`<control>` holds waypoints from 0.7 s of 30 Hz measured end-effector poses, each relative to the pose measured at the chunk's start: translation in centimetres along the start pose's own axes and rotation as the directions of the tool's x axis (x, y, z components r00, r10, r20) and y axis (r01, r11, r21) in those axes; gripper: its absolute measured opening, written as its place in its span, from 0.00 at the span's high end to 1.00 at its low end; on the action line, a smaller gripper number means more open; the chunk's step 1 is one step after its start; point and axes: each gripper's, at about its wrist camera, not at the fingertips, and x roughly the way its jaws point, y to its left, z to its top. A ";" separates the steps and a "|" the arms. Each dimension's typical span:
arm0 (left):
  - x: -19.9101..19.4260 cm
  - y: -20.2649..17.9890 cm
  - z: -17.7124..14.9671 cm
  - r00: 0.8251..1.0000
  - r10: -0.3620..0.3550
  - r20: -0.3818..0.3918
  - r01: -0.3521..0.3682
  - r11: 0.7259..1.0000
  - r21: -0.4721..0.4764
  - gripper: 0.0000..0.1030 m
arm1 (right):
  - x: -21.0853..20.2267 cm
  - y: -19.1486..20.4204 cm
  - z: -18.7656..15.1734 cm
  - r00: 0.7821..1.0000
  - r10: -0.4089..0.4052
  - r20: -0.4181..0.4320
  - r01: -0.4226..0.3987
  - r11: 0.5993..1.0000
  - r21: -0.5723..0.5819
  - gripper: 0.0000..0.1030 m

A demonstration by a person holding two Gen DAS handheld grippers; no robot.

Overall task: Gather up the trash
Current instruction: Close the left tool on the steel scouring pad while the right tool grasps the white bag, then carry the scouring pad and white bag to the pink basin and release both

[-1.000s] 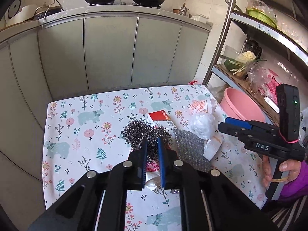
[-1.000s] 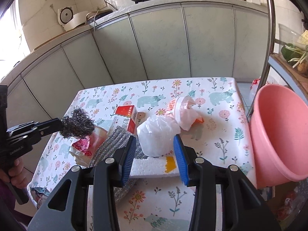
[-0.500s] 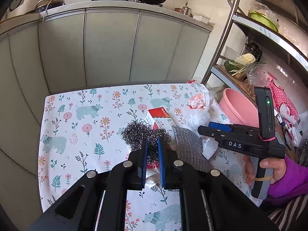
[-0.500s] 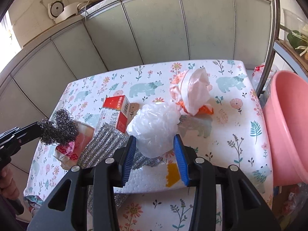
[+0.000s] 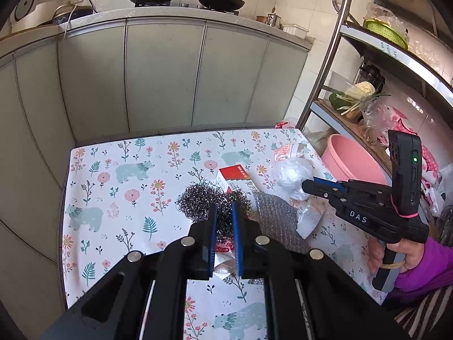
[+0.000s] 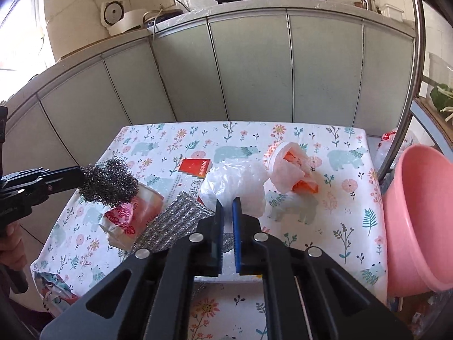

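My left gripper (image 5: 223,206) is shut on a grey steel-wool scourer (image 5: 198,201), held just above the flowered table (image 5: 113,198); the right wrist view shows the scourer (image 6: 109,182) at that gripper's tip. My right gripper (image 6: 228,202) has its jaws nearly together, pinching the near edge of a crumpled white plastic bag (image 6: 235,184). In the left wrist view the right gripper (image 5: 307,184) meets the bag (image 5: 288,174) at its tip. A red-and-white box (image 6: 195,168), a silver bubble sheet (image 6: 175,221), a red-patterned wrapper (image 6: 133,209) and an orange-and-white bag (image 6: 291,167) lie around.
A pink basin (image 6: 419,221) stands off the table's right edge beside a metal rack pole (image 5: 325,70). A white foam piece (image 6: 228,263) lies under the right gripper. Grey cabinets close off the far side. A person's hand in a purple sleeve (image 5: 419,263) holds the right gripper.
The right gripper's jaws went from wide apart to nearly together at the white bag's near edge, and it shifted forward over the foam piece. The left gripper kept still with the scourer.
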 end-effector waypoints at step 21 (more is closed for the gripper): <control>-7.9 -5.7 3.6 0.969 -0.010 0.247 -0.010 0.997 0.081 0.91 | -11.4 0.5 1.1 0.961 -0.019 0.275 0.028 0.999 -0.030 0.94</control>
